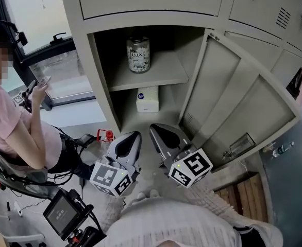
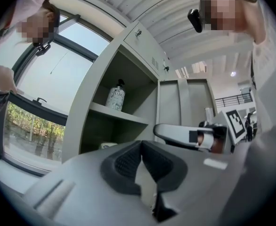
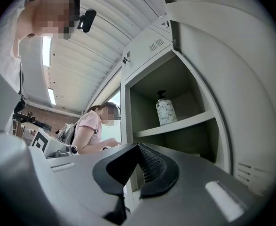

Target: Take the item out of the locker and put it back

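Pump bottle with a white patterned label stands upright on the upper shelf of our open grey metal locker, toward the back. Below the shelf a small white box rests in the lower compartment. The locker door hangs swung wide to the right. We hold our left gripper and right gripper side by side in front of the opening, well apart from the bottle, each with its jaws pressed together on nothing. A seated person in a pink shirt is at our left.

White box — print too small
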`<state>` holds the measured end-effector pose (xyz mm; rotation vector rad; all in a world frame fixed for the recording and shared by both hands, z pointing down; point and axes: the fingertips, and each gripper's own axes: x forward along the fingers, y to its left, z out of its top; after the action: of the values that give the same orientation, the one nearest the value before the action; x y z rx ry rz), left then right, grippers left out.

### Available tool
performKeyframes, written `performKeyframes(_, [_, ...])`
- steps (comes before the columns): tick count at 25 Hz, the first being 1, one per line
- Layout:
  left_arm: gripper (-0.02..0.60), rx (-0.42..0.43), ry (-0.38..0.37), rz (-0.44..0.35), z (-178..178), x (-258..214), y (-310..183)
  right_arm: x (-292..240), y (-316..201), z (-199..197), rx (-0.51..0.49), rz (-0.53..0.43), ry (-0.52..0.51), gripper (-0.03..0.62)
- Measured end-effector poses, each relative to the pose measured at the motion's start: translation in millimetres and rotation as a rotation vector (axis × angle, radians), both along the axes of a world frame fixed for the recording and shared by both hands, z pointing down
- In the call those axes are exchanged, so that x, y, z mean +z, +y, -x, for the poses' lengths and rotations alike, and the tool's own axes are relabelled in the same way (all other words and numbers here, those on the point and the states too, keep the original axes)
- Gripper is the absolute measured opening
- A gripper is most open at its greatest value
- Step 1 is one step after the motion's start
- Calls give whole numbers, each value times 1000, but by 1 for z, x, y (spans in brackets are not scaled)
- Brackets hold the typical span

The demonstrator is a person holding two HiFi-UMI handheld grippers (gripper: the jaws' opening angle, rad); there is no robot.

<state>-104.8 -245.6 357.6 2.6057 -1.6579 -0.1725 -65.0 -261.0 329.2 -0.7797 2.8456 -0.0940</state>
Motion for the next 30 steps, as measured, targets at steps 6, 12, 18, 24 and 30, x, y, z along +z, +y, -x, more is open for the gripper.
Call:
performKeyframes(6, [5, 24, -26, -91, 0, -37, -18, -49, -31, 19, 49, -131, 28, -3])
performKeyframes(12, [5, 12, -17, -164, 4, -67, -32, -87, -64, 29, 78, -190, 30, -3])
performKeyframes(18, [5, 32, 7, -199, 8, -86, -40, -114, -96, 39, 122, -217, 93, 66])
performKeyframes(24, [5, 42, 10, -220, 10, -92, -47, -126, -124, 52, 127, -173, 156, 190])
performKeyframes(30, [5, 44, 15, -225, 14, -92, -53, -133, -146, 65, 140, -160, 210, 311])
